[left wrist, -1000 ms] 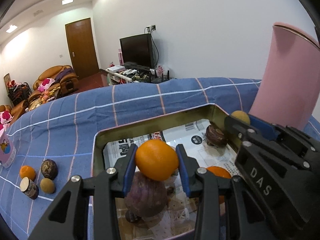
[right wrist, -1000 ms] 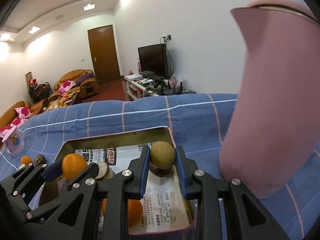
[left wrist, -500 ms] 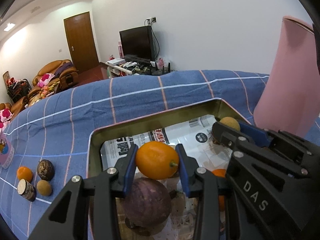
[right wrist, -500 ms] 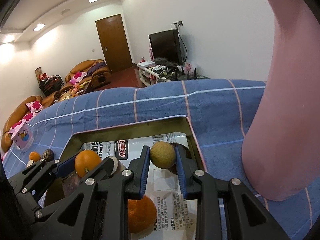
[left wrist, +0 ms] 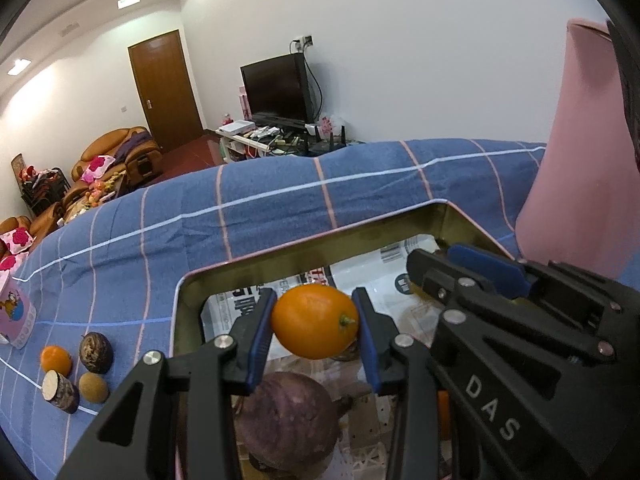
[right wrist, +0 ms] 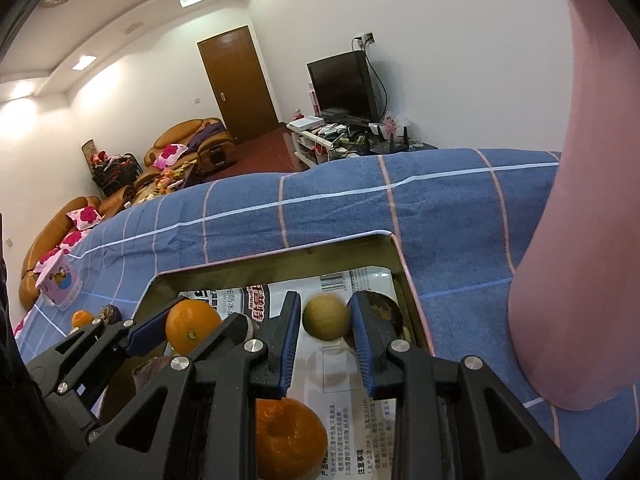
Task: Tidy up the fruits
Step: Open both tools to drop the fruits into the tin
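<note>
- Both grippers have sunk toward the tin (left wrist: 320, 240) over the last second; the far rim now sits higher in each view and the fruit hangs lower inside the walls.
- My read: each piece is about to be let go onto the paper lining.
- Left gripper (left wrist: 314, 330) is clamped on an orange (left wrist: 314, 322), above a purple fruit (left wrist: 288, 420) lying at 6 o'clock in the tin.
- Right gripper (right wrist: 325, 320) pinches a tan round fruit (right wrist: 326, 317) near the tin's 2 o'clock corner, beside a dark fruit (right wrist: 380, 308).
- Four loose pieces (left wrist: 76, 368) wait on the blue cloth (left wrist: 280, 208) at 9 o'clock.
- "DAS" is moulded on the right gripper body; the lining carries Chinese print and a barcode, too small to read.
</note>
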{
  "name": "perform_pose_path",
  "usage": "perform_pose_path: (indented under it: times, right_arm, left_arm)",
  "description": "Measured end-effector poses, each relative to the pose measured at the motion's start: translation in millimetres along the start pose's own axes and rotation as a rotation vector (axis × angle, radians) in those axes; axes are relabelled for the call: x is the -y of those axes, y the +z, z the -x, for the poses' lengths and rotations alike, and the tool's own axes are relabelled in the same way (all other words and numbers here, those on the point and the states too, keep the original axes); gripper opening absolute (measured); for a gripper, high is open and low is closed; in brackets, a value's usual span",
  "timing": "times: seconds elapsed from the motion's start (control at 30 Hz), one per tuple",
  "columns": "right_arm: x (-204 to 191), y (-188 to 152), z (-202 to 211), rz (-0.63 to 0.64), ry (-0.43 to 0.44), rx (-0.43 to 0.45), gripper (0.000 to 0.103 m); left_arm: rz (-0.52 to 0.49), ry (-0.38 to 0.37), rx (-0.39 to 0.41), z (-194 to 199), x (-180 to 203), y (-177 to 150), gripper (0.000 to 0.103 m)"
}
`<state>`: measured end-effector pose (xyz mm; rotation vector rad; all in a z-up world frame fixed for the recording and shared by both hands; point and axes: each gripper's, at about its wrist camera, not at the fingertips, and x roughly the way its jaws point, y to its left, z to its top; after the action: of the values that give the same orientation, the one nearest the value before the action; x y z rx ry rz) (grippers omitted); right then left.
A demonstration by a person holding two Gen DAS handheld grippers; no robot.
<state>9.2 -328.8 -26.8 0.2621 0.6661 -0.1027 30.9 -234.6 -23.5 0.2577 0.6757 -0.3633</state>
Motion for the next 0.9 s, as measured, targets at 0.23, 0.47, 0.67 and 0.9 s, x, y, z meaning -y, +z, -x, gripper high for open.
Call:
perform_pose_path:
  times: [0.23,0.47,0.67,0.9]
  right_arm:
    - [-1.9,0.1,5.0,-0.005,0.038,0.023,0.057]
    - [-5.3,0.1,16.6,0.016,0.011,0.074,0.076]
    - [1.0,2.6,35.3,-0.008,-0.009,0.162,0.076]
    - [3.3,0.8,52.8,0.013,-0.143,0.293,0.076]
  left_arm:
    - [0.003,0.015,0.03,8.2,0.5,-1.2,0.083]
    - [0.011,0.007,0.047,16.1,-0.2,-4.7,0.103]
    - [-0.01,0.018,0.113,30.2,3.9,-6.7,0.103]
    - [-0.011,0.144,0.243,47.7,-4.1,-7.3,0.103]
